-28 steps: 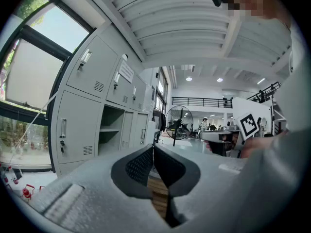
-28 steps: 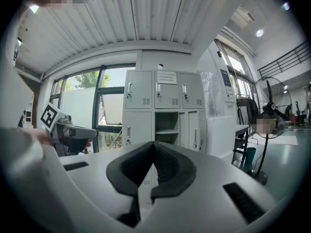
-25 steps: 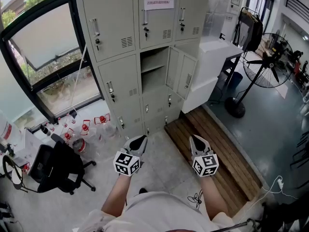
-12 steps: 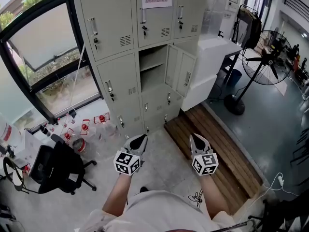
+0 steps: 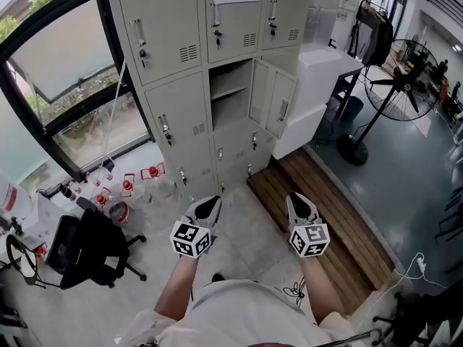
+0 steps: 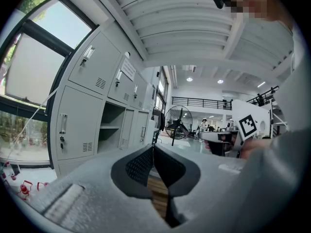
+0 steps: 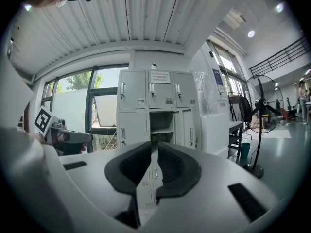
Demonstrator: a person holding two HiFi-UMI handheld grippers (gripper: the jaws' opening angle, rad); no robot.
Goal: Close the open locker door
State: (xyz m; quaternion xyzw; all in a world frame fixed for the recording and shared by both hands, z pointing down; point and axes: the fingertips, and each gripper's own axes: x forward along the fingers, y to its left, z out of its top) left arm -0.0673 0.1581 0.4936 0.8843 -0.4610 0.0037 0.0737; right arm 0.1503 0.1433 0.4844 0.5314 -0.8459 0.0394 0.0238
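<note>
Room: a grey bank of lockers (image 5: 181, 85) stands against a big window (image 5: 72, 71). There is pale floor (image 5: 246, 230) between it and me, and a wooden platform (image 5: 325, 194) to my right.
Task thing: the open door (image 5: 265, 96) is in the middle column, middle row. It is swung out to the right of its bare compartment (image 5: 230, 96), with what looks like its inner face toward me.
What changed, view: the lockers fill slightly more of my head view than a second ago, so I judge I have edged closer. The door's angle looks the same.
What changed, right: my right hand-held gripper (image 5: 297, 199) had its jaws pressed together. They are now opening to a thin slit, with nothing between them.
Left: my left hand-held gripper (image 5: 211, 202) has its jaws closed tip to tip and holds nothing.
Distance: both grippers hang low in front of me, well apart from the door.
Meaning: I read this as the approach. The door is untouched and the closing itself has not begun. The right side seems to be readying for contact.
Next move: I need to get behind the door's free edge and swing it left toward its frame.
Risk: pressing on the inner face would only swing the door wider.
</note>
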